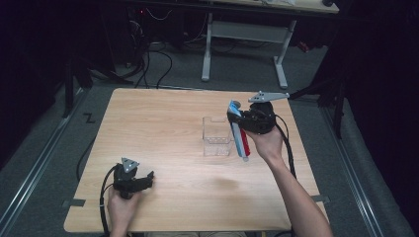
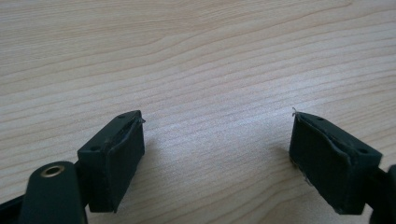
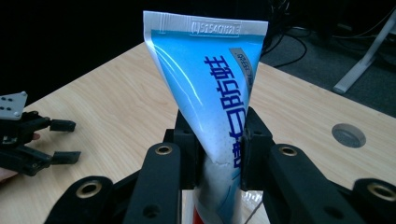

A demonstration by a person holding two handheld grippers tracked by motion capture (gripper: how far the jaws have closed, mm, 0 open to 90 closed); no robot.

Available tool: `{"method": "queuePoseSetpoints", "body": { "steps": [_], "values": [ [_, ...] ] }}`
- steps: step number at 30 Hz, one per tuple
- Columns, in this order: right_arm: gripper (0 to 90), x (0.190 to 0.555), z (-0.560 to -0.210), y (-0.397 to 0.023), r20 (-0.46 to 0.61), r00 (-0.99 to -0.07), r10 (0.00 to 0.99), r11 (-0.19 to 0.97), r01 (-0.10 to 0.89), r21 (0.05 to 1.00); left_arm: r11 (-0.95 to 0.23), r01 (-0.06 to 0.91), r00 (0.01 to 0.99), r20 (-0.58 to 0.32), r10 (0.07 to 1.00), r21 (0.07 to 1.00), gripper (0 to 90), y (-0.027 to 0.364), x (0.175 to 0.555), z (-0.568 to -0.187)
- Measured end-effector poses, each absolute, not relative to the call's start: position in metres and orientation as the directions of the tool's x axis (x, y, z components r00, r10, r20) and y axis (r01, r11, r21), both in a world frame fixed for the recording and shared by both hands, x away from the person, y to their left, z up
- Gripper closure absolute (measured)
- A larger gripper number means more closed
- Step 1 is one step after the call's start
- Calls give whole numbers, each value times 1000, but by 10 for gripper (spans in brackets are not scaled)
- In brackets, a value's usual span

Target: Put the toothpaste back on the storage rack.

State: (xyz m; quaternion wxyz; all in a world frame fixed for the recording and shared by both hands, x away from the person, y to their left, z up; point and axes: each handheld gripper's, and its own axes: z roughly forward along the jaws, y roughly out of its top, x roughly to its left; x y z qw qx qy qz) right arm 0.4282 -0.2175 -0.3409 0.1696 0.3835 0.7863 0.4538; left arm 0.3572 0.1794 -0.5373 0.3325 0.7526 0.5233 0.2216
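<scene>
High view: right gripper sits right of centre, clamped on a tube that hangs down the frame, tilted, its lower end just right of a clear bin at mid-table. The tube is in the air, beside the bin and not in it. Left gripper rests at lower left, close to the table near edge, jaws apart with nothing between them. A wide stretch of bare wood lies between the two grippers and across the whole upper left of the table; the right edge runs close to the right forearm. Left gripper view: jaws spread wide at the lower corners, bare wood grain between and beyond them. Right gripper view: tube pinched at centre, crimped end up near the top edge; left gripper at far left, well apart; round hole in the table at right.
</scene>
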Motion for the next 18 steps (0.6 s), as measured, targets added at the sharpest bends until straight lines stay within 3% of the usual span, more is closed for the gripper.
{"method": "queuePoseSetpoints", "body": {
  "steps": [18],
  "values": [
    [735,459,-323,-209,106,-608,787,219,436,873,-229,640,352,-15,936,733,185,179,357,-537]
  ]
}}
